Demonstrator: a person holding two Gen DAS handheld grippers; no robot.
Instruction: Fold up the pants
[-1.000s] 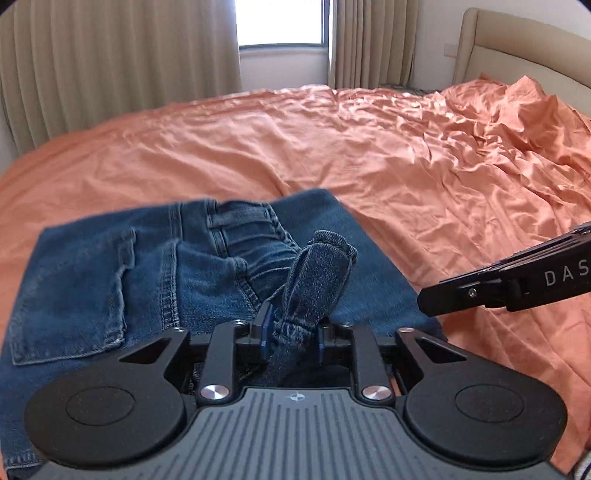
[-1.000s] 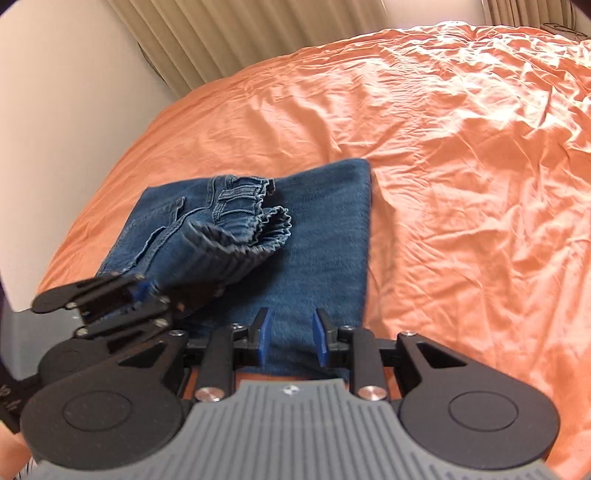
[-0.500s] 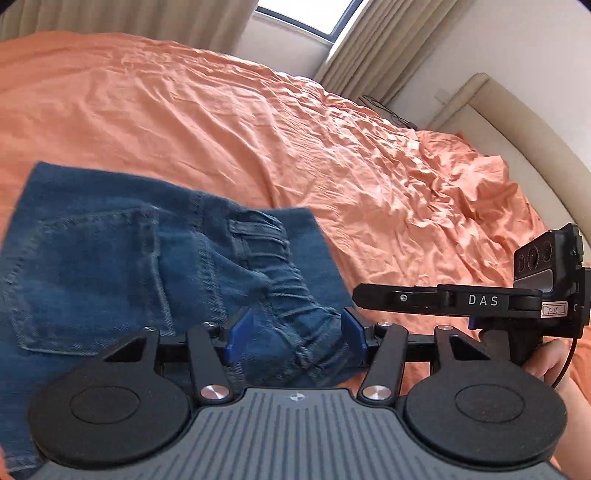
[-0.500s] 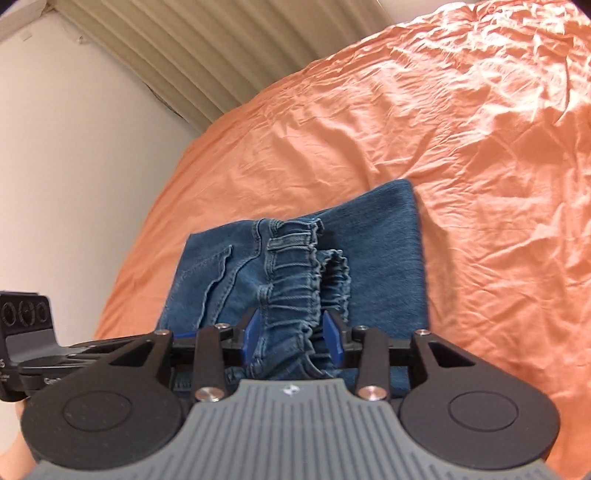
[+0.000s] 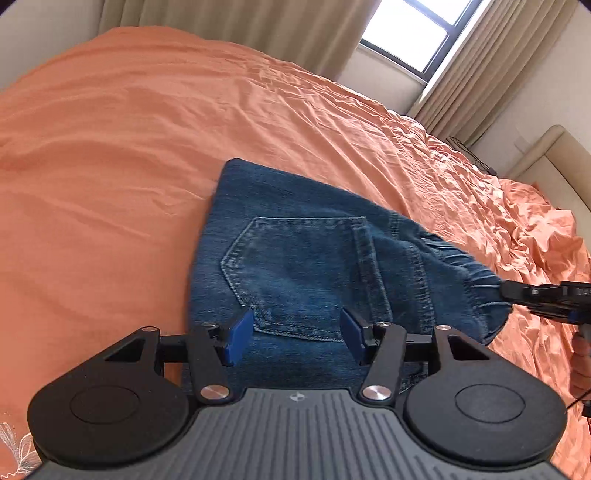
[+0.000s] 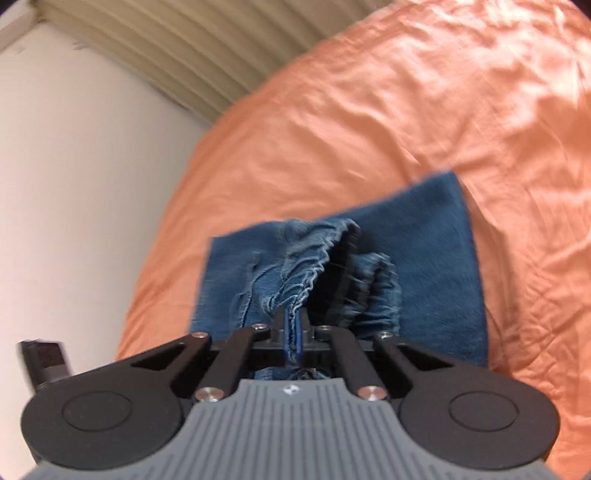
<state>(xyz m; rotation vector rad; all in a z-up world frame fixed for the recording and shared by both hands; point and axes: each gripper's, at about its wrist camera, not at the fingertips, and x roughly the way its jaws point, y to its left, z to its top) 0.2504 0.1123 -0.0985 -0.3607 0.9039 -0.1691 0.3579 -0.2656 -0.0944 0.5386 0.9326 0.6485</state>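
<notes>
Blue denim pants (image 5: 306,258) lie partly folded on the orange bed, back pocket facing up. My left gripper (image 5: 293,338) is open and empty, just above the pants near the pocket's lower edge. My right gripper (image 6: 293,332) is shut on the pants' elastic waistband (image 6: 314,266), which bunches up in front of it. In the left wrist view the right gripper's fingers (image 5: 532,295) enter from the right edge and pinch the waistband end.
The orange bedsheet (image 5: 147,129) covers the whole bed, with rumpled bedding (image 5: 535,229) towards the beige headboard (image 5: 557,155). Curtains and a window (image 5: 406,33) stand behind. A white wall (image 6: 74,166) lies left of the bed.
My left gripper let go of the waistband, opened and swung left over the pocket. My right gripper, open before, moved onto the waistband and shut on it.
</notes>
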